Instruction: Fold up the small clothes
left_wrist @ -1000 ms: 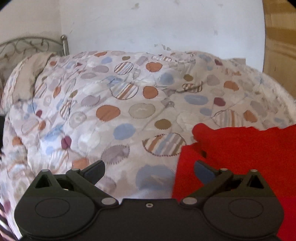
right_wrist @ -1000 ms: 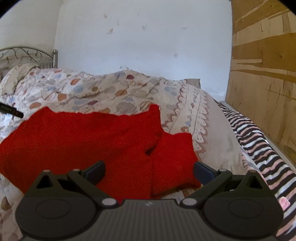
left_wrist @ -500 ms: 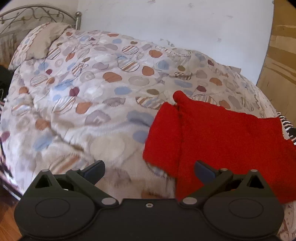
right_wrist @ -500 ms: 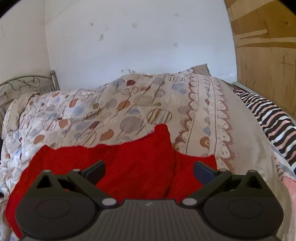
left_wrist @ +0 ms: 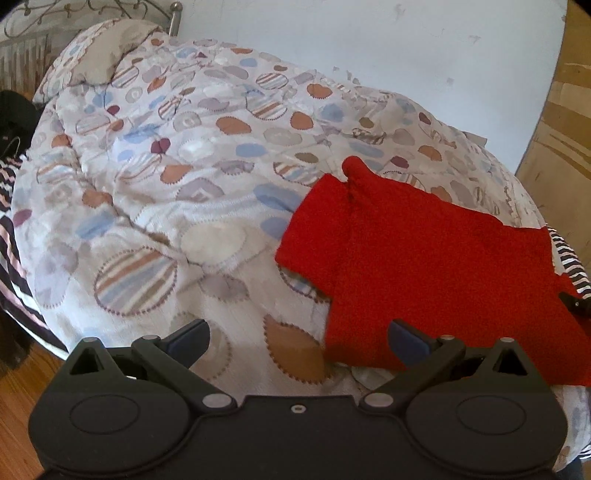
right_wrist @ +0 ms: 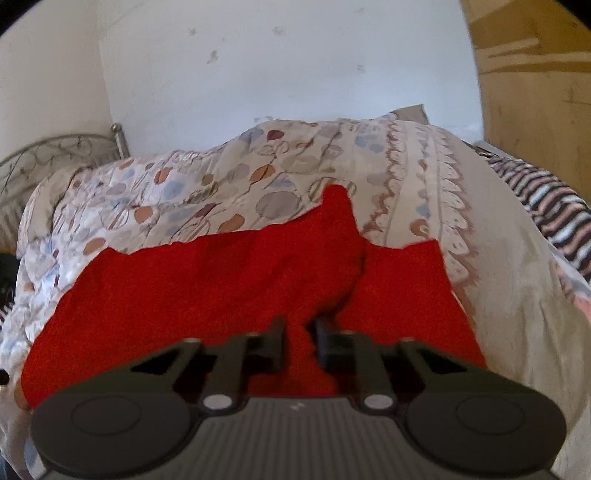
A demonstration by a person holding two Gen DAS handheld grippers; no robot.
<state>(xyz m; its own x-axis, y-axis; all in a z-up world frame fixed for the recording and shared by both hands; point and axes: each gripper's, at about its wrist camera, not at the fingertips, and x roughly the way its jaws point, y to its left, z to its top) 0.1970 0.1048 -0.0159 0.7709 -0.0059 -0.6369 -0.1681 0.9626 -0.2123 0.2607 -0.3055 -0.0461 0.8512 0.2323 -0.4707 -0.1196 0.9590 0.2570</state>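
Left gripper [left_wrist: 297, 338] is hanging above the near edge of the bed with fingers spread wide, nothing between them; its right fingertip [left_wrist: 404, 336] is sitting over the near-left corner of the red garment [left_wrist: 424, 266], contact not clear. The garment is lying spread on the patterned duvet [left_wrist: 177, 184], right of centre in the left view, one short sleeve sticking out to the left and a small peak of cloth poking up at its far edge. Metal headboard [left_wrist: 92, 11] is showing at top left, wood floor [left_wrist: 18, 387] at lower left. In the right view, the right gripper [right_wrist: 299, 341] is pinching a raised fold of the red garment [right_wrist: 207, 280] near its front edge, fingers nearly together with cloth between. Striped sheet [right_wrist: 546, 210] is lying far right beside the wooden panel [right_wrist: 535, 74].
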